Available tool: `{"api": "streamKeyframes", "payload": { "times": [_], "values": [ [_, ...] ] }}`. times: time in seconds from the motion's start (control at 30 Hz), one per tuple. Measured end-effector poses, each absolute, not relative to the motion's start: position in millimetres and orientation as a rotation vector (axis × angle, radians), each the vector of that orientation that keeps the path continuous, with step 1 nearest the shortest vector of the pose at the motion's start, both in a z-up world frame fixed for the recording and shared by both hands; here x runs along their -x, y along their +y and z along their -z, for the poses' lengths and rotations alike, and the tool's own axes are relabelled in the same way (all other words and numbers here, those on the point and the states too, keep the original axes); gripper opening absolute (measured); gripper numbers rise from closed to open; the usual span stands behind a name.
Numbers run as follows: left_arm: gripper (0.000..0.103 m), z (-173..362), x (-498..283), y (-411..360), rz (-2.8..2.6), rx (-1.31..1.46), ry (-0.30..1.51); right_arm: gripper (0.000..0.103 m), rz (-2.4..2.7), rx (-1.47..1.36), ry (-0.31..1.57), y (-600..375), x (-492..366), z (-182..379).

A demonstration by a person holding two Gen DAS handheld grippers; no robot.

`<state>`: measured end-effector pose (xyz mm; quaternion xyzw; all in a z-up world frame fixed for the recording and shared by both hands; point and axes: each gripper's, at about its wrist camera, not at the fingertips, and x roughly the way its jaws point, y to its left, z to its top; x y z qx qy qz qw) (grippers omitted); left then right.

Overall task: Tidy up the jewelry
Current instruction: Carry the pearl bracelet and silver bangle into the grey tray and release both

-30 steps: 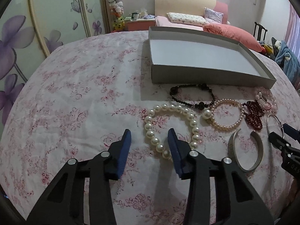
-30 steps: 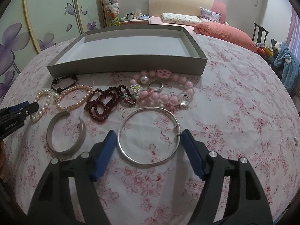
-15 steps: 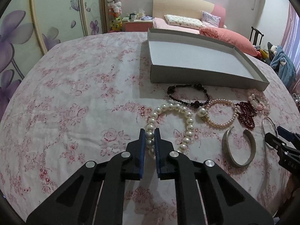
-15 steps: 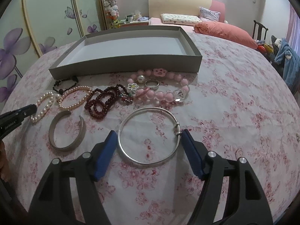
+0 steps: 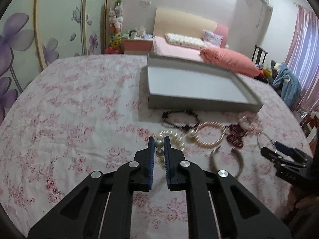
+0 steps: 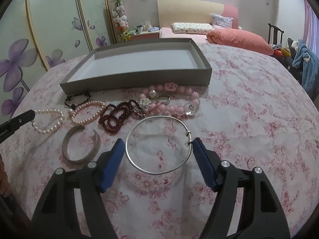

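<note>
My left gripper [image 5: 159, 142] is shut on the big white pearl bracelet [image 5: 175, 139] and lifts it off the flowered cloth; the bracelet also shows in the right wrist view [image 6: 49, 122]. My right gripper [image 6: 158, 146] is open, its pads on either side of a thin silver bangle [image 6: 158, 142] that lies on the cloth. A grey open box [image 6: 139, 75] stands behind the jewelry, empty; it also shows in the left wrist view [image 5: 199, 101].
On the cloth lie a black bead bracelet [image 6: 76, 98], a pink pearl bracelet [image 6: 87, 112], dark red beads [image 6: 117, 115], a pink bead bracelet [image 6: 173, 105], a ring [image 6: 163, 98] and a wide silver cuff [image 6: 79, 147]. A bed stands behind.
My left gripper closed on the white pearl bracelet and has begun to raise it, bunching the strand. My right gripper stays open around the silver bangle.
</note>
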<state>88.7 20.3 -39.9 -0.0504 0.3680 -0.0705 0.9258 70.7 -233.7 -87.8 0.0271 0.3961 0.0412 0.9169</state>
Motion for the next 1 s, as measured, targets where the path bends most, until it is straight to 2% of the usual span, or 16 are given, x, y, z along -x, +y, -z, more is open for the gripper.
{"api": "streamKeyframes", "payload": {
  "times": [0.6, 1.0],
  "values": [
    [0.010, 2, -71, -5, 0.187, 0.073, 0.585, 0.069, -0.080, -0.042, 0.589, -226, -58, 44],
    [0.010, -20, -101, -32, 0.137, -0.007, 0.506, 0.067, -0.047, -0.010, 0.410, -223, -85, 3]
  ]
}}
